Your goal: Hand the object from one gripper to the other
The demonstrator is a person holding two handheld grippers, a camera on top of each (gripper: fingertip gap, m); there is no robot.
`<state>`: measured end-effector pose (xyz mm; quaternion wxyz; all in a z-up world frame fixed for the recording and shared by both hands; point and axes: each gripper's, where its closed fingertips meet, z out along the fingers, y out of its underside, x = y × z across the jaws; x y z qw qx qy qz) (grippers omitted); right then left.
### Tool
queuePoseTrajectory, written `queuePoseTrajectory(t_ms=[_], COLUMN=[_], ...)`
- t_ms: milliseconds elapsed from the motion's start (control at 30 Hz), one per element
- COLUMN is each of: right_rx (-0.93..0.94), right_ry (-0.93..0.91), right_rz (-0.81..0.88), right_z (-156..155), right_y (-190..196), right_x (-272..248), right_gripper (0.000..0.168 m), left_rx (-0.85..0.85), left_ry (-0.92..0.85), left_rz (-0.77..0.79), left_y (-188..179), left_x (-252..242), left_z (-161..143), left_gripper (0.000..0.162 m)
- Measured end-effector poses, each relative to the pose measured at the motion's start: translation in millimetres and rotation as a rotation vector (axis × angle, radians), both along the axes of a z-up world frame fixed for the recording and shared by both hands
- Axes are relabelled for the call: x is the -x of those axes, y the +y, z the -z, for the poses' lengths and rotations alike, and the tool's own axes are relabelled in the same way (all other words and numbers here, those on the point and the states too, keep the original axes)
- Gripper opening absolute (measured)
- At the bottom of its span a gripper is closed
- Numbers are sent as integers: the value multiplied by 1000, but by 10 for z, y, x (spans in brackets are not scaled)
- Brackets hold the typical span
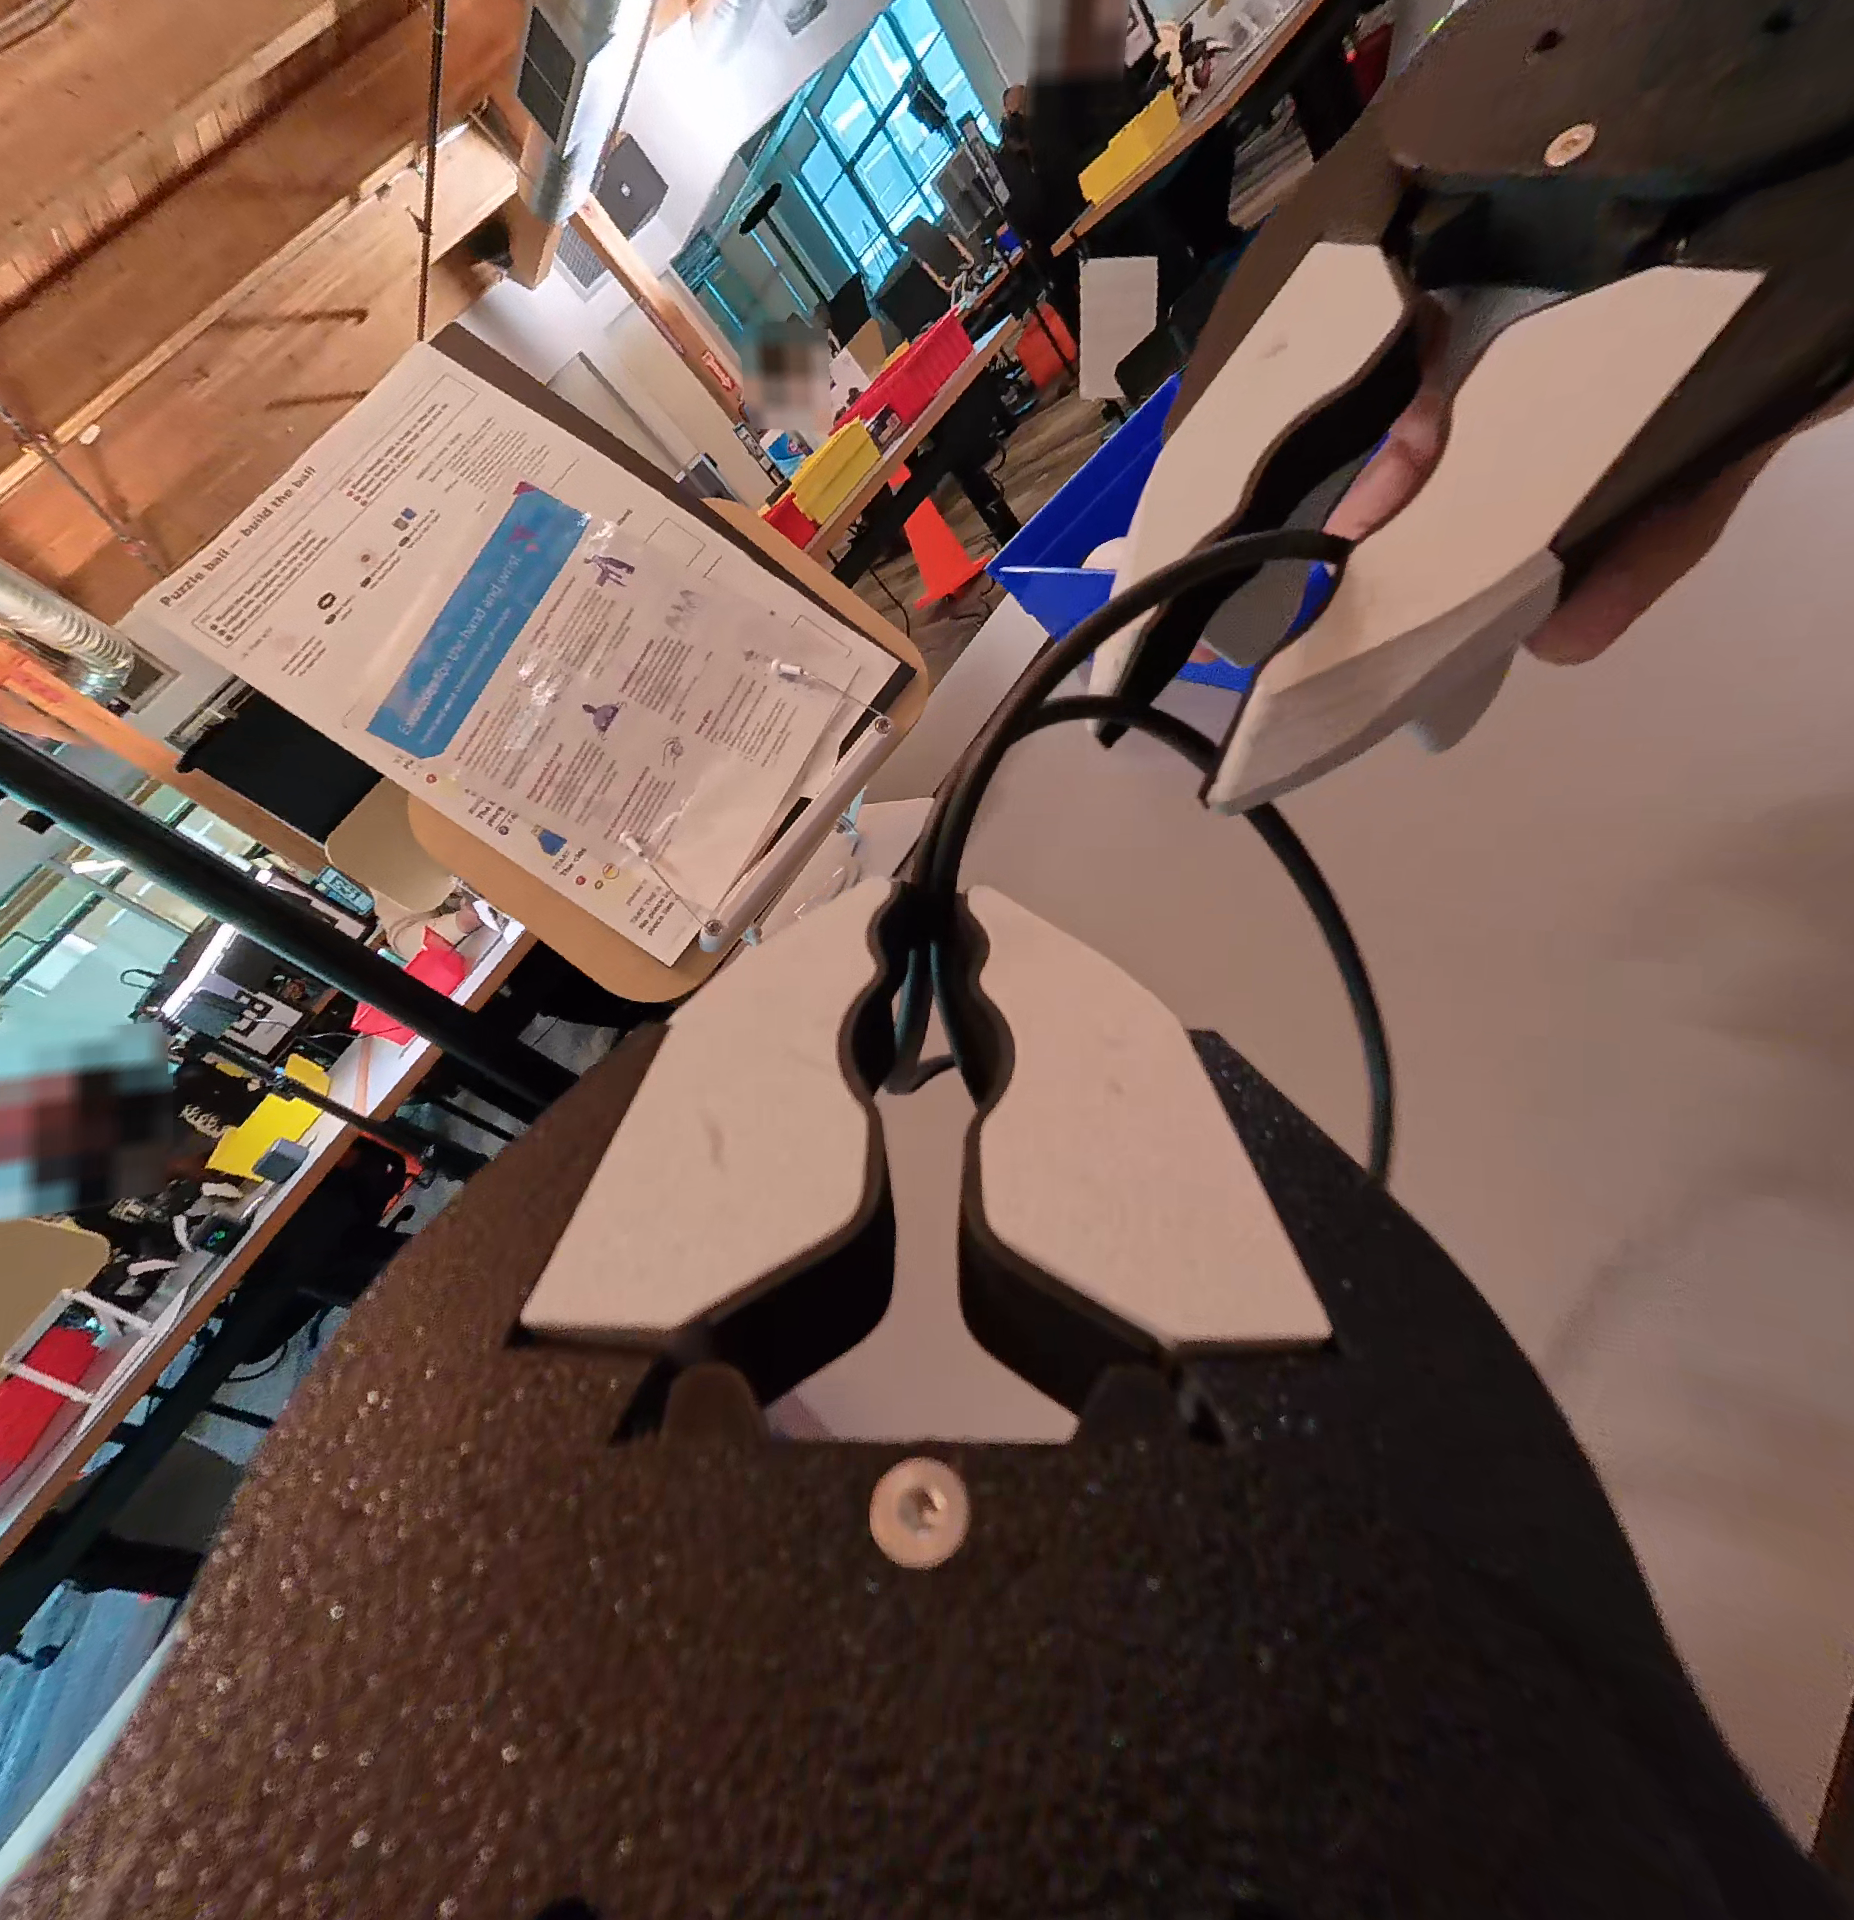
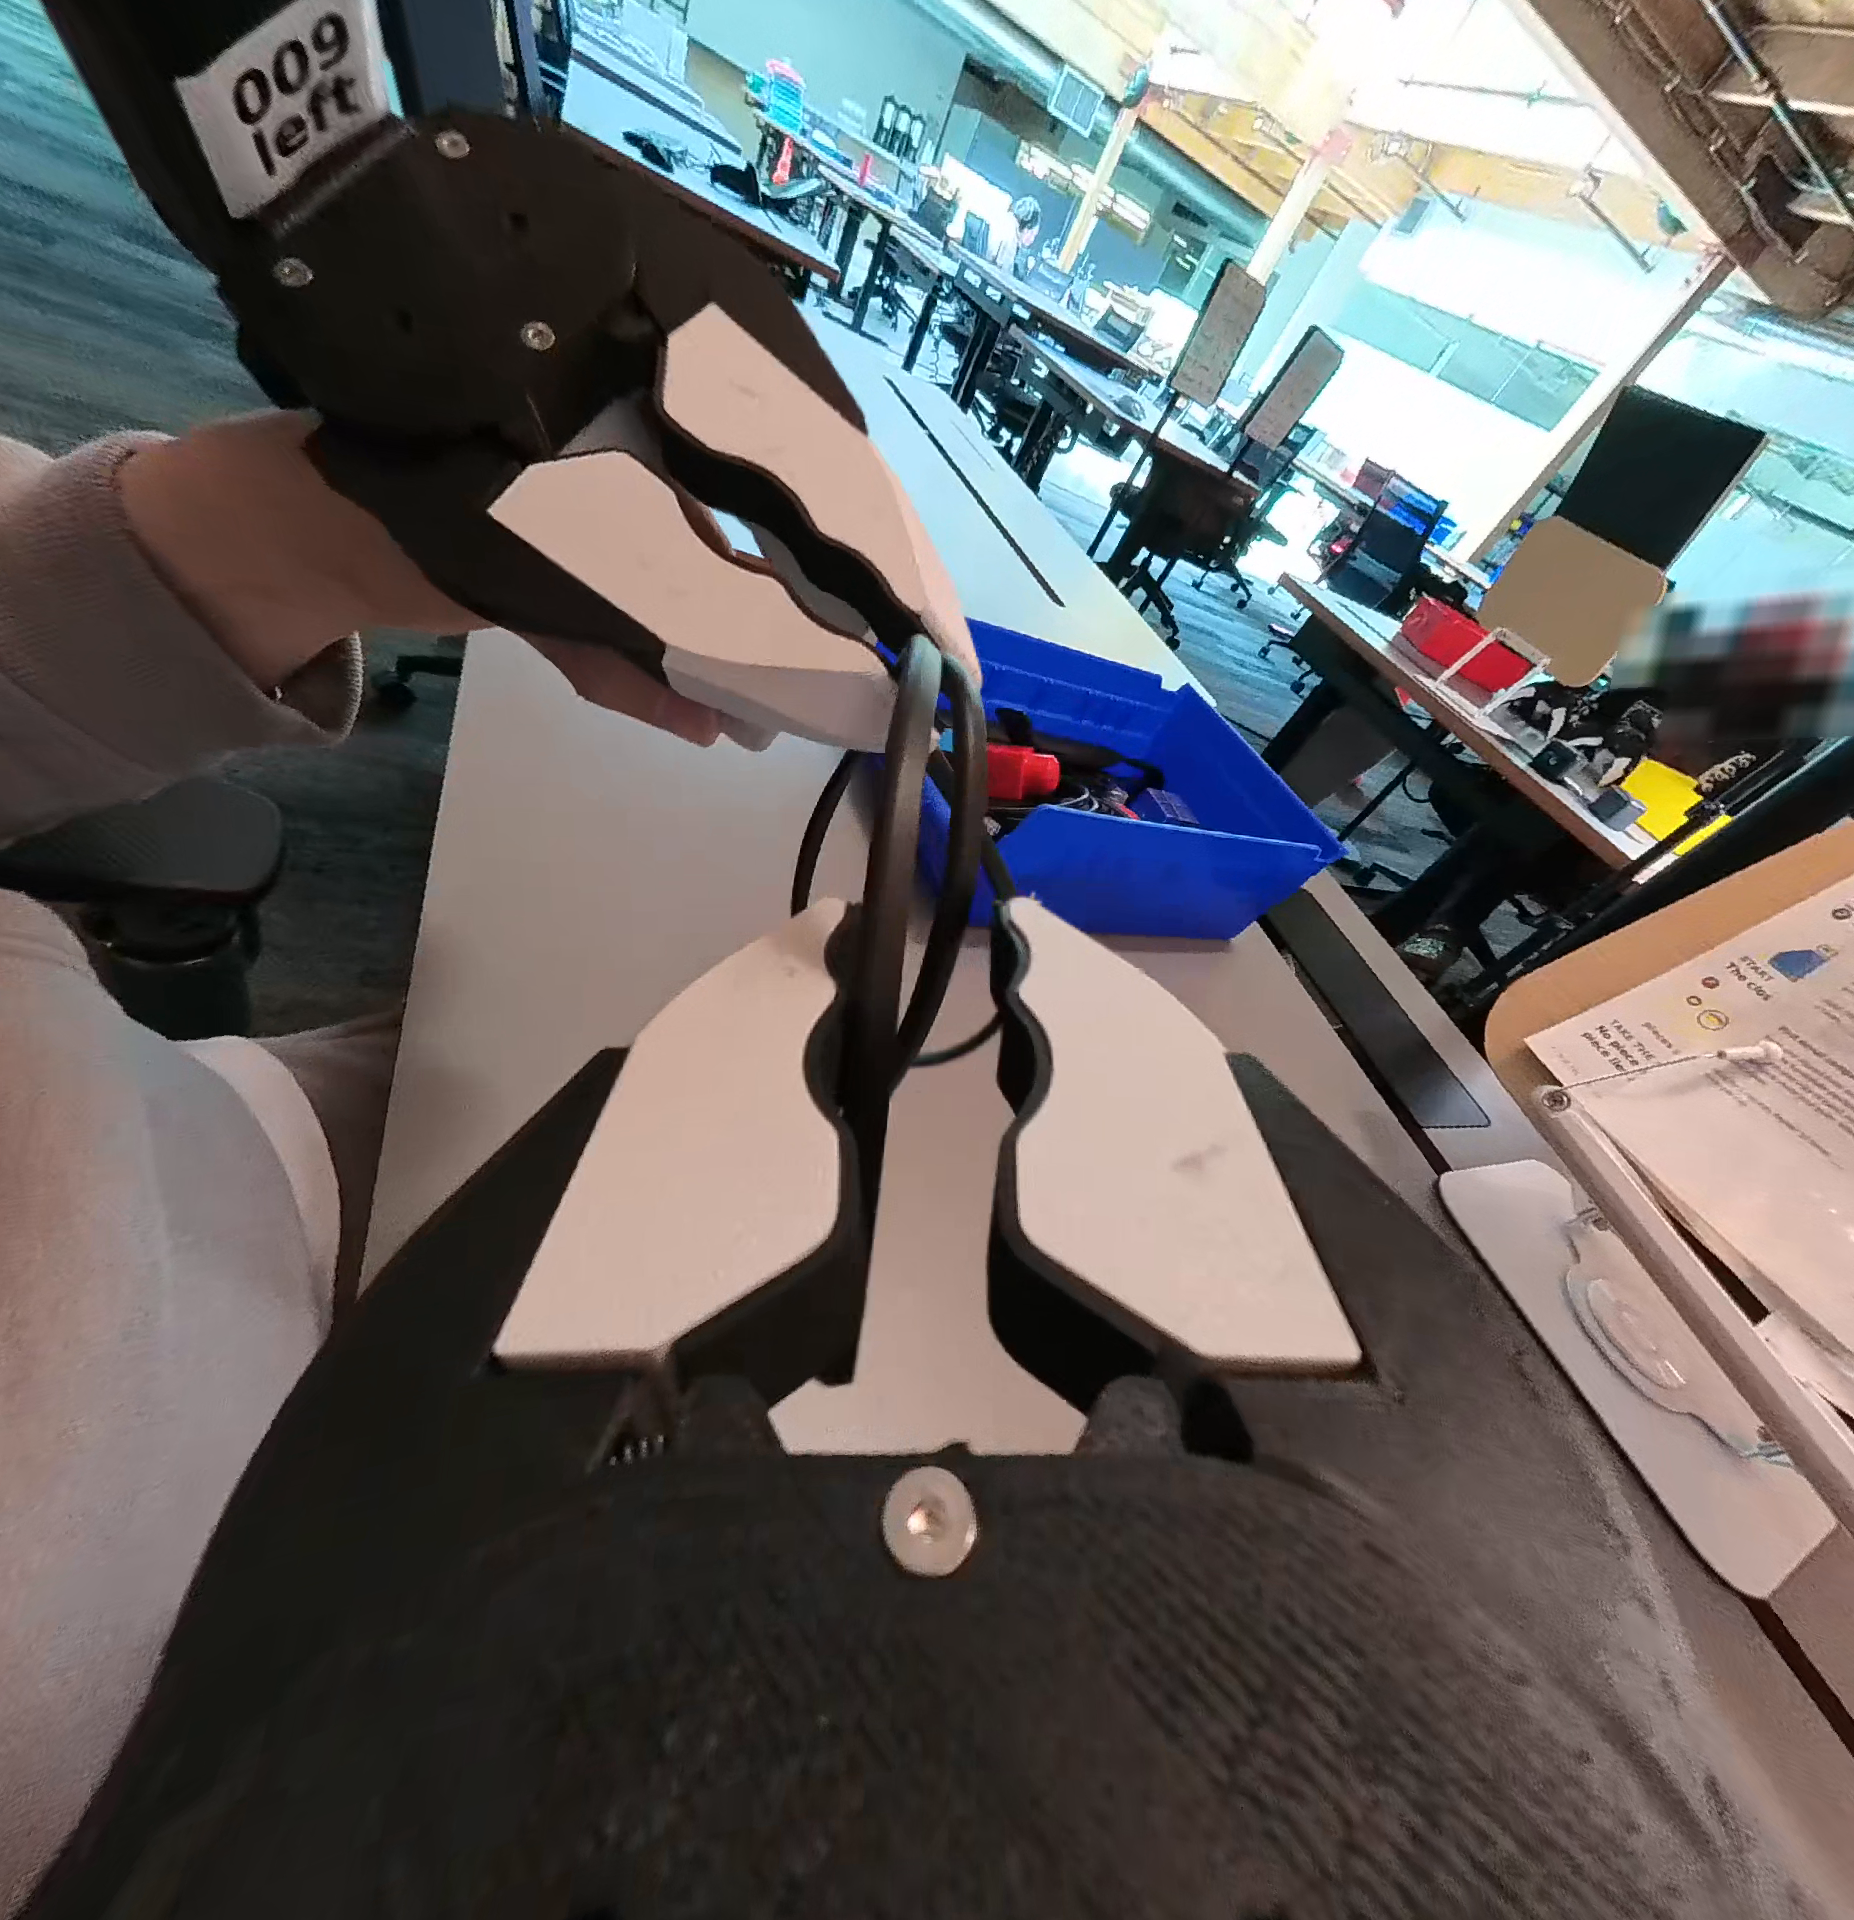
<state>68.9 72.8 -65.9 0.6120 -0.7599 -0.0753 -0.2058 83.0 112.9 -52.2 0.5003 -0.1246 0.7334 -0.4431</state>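
Observation:
The object is a coiled black cable (image 1: pixel 1359 997). My left gripper (image 1: pixel 928 925) is shut on the coil at its fingertips, and the loops hang out past them. In the right wrist view the left gripper (image 2: pixel 902 649) comes in from the upper left and pinches the top of the cable (image 2: pixel 892 831). My right gripper (image 2: pixel 923 935) is open, and the cable's loops pass between its two fingers, close to the left finger. In the left wrist view the right gripper (image 1: pixel 1177 717) sits at the upper right with a loop reaching into its gap.
A blue bin (image 2: pixel 1141 862) holding small parts stands on the white table (image 2: pixel 590 883) just behind the cable; it also shows in the left wrist view (image 1: pixel 1068 561). A printed sheet on a stand (image 2: pixel 1733 1091) is at the right. A hand (image 2: pixel 279 561) holds the left gripper. The left gripper's tips are roughly 5 cm from the right gripper's.

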Motion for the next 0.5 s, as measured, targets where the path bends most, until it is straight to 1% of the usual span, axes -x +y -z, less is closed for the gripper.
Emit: queuePoseTrajectory(t_ms=[100,267,367,433,500], right_rx=[4,25,20,4,-2], right_ry=[35,83,107,145,148], right_rz=[-28,-44,-78,-125,-114], right_z=[16,117,121,87,61], right_y=[-29,12,25,22,12], right_x=[12,-16,19,84,70], right_gripper=[14,15,1,1,0], left_rx=[39,98,121,120,128], left_ry=[11,7,13,17,41], left_rz=[24,94,123,112,95], left_y=[-7,-80,-90,-58,-21], left_x=[13,91,122,103,68], left_z=[-24,-97,-126,-116,-91], left_gripper=[7,7,7,7,7])
